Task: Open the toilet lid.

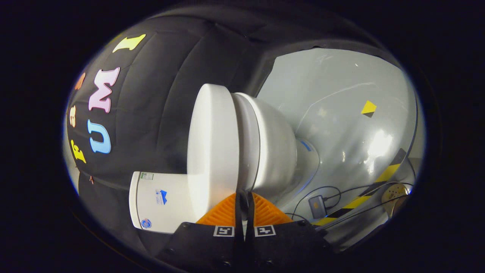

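Observation:
The white toilet appears turned on its side because the gripper is rolled. Its lid lies flat and closed against the seat and bowl. The tank sits behind the lid, beside my left finger. My gripper has its orange fingers pressed close together, with only a thin dark slit between them. The tips sit right at the seam where the lid's rim meets the seat. Nothing is visibly clamped between the fingers.
The glossy grey floor spreads beyond the bowl. On it are a small grey adapter with cables, a yellow-and-black tape strip and a round perforated disc. Black cloth wall stands behind the tank.

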`<state>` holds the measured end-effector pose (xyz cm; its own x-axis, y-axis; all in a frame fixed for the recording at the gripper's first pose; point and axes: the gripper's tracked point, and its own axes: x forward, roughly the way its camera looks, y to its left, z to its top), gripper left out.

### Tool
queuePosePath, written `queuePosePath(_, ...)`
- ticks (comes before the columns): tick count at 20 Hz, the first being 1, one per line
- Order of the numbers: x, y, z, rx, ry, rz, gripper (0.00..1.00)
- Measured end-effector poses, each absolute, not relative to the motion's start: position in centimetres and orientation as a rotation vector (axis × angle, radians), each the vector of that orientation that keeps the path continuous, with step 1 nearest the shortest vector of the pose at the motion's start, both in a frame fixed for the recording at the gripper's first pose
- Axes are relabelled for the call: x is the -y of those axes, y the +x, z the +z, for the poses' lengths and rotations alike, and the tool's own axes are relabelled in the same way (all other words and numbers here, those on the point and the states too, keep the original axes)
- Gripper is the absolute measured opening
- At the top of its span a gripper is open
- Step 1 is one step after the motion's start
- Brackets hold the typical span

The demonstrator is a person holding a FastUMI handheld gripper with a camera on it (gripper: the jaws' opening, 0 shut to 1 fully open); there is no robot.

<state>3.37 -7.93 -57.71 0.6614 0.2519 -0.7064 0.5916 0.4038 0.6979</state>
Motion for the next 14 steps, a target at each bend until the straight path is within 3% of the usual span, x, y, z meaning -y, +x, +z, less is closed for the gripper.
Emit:
queuePosePath(7, 7.3, 3.7, -56.2, -0.911, 0.999, -0.269, 0.05)
queuePosePath(14, 5.7, 5.1, -49.3, -0.857, 0.705, -0.218, 0.05)
